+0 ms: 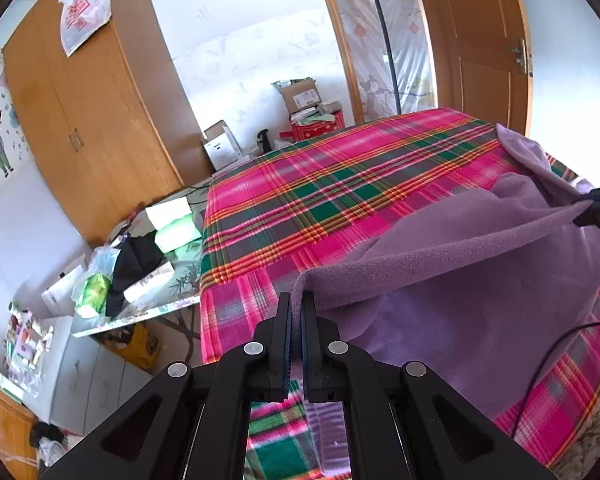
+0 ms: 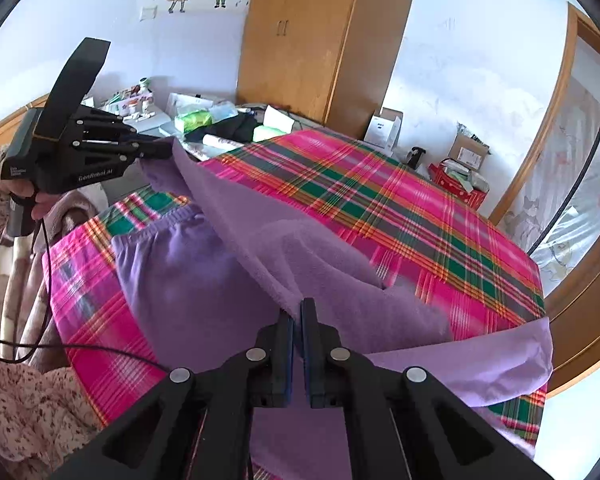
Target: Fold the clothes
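Observation:
A purple fleece garment [image 1: 480, 280] lies on a bed with a pink and green plaid cover [image 1: 320, 192]. My left gripper [image 1: 297, 300] is shut on a folded edge of it and holds that edge above the bed. My right gripper [image 2: 298, 312] is shut on another edge of the same garment [image 2: 300, 248], which hangs stretched between the two. The left gripper also shows in the right wrist view [image 2: 168, 151], pinching the cloth at upper left. The right gripper shows at the right edge of the left wrist view [image 1: 584, 210]. The elastic waistband [image 2: 160, 224] lies flat on the cover.
A cluttered side table [image 1: 148, 280] stands left of the bed, beside a wooden wardrobe [image 1: 92, 120]. Cardboard boxes [image 1: 304, 96] and a red box sit past the bed's far end. A wooden door [image 1: 480, 40] is at the right. A black cable [image 2: 60, 344] trails over the bed's near edge.

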Available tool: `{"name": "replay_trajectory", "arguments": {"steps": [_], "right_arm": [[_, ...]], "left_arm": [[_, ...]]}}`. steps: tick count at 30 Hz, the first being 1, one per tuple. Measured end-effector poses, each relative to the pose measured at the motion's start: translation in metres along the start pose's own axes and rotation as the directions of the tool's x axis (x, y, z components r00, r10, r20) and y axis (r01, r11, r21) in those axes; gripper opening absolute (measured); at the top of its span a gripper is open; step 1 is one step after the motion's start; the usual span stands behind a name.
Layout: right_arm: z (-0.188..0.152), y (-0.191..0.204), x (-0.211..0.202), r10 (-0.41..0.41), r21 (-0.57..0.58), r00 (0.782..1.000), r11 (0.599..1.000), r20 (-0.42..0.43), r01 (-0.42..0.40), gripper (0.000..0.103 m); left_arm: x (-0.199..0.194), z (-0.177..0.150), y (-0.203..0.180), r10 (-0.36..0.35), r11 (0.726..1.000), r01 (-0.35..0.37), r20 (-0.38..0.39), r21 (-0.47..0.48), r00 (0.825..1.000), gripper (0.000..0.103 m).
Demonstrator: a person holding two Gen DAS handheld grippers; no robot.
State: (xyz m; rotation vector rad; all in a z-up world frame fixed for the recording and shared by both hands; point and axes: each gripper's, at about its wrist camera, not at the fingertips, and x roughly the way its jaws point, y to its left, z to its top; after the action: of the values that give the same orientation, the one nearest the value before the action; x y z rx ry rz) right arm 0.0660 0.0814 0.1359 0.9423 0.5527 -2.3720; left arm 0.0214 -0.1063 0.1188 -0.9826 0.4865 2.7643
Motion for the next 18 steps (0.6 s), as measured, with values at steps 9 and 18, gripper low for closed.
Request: {"name": "replay_trajectory", "arguments": {"steps": [9, 18], "right_arm": [[-0.031, 0.007, -0.002, 0.037, 0.035, 0.999, 0.999, -0.031, -0.036, 0.004], [-0.058, 0.014, 0.010, 0.076, 0.052, 0.994, 0.996, -0.081, -0.072, 0.004]], "left_arm": [[-0.003, -0.026, -0.022, -0.014, 0.999, 0.016, -0.031, 0.049, 0.999, 0.004], [-0.002, -0.053, -0.034, -0.034, 0.998, 0.036, -0.057, 0.042, 0.998, 0.004]]}}
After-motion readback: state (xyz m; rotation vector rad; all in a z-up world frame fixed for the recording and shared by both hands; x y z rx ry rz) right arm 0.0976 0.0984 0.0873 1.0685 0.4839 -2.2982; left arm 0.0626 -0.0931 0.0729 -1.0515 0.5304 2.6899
